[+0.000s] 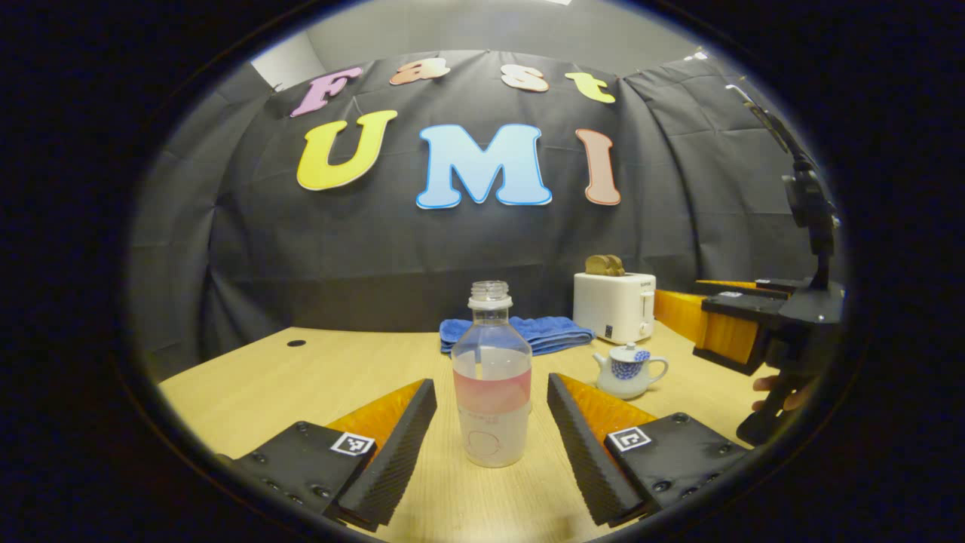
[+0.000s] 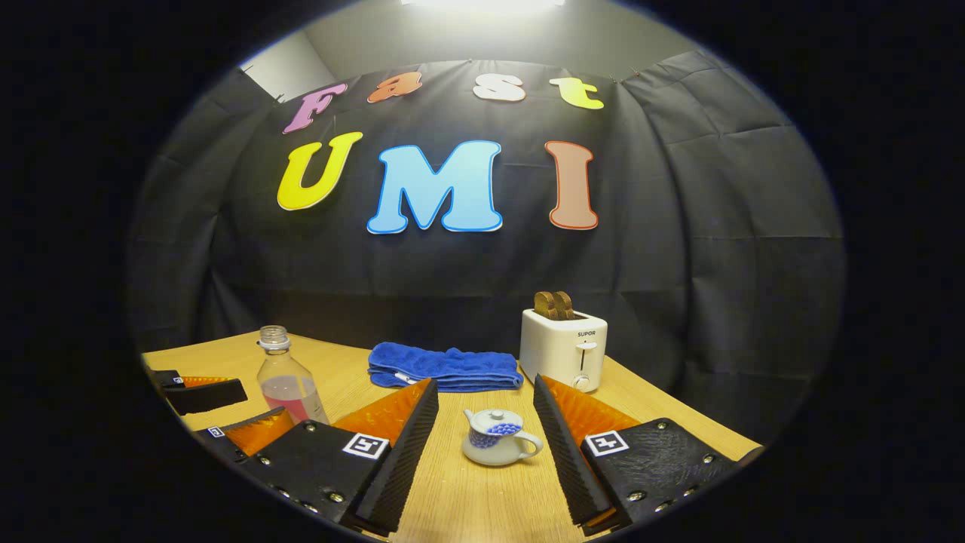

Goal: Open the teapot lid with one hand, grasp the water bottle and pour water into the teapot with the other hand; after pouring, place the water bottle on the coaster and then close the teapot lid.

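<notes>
Two-claw rig at the desk (image 2: 482, 513), both tools levelled at the task's things. The left claw (image 1: 491, 422) stands wide open, its fingers flanking the water bottle (image 1: 491, 377) without touching it; the bottle stands upright, uncapped, partly filled. No coaster can be made out beneath or beside it. The right claw (image 2: 486, 445) is likewise spread wide and holds nothing, with the teapot (image 2: 497, 439) standing between its fingers, clear of both, lid seated and handle turned to the view's right.

Stage: a closed pot and a standing bottle fit either the opening of the job or its close, after pouring; whether the pot holds water cannot be told.

Room for moving: bare desk lies between bottle and teapot, which stand well apart. Behind them, a folded blue towel (image 2: 445, 368) and a white toaster (image 2: 564, 348) with bread in it (image 2: 554, 305) sit near the far edge, against the cloth wall. The toaster stands closest behind the teapot; the desk's right edge runs just beyond it.
</notes>
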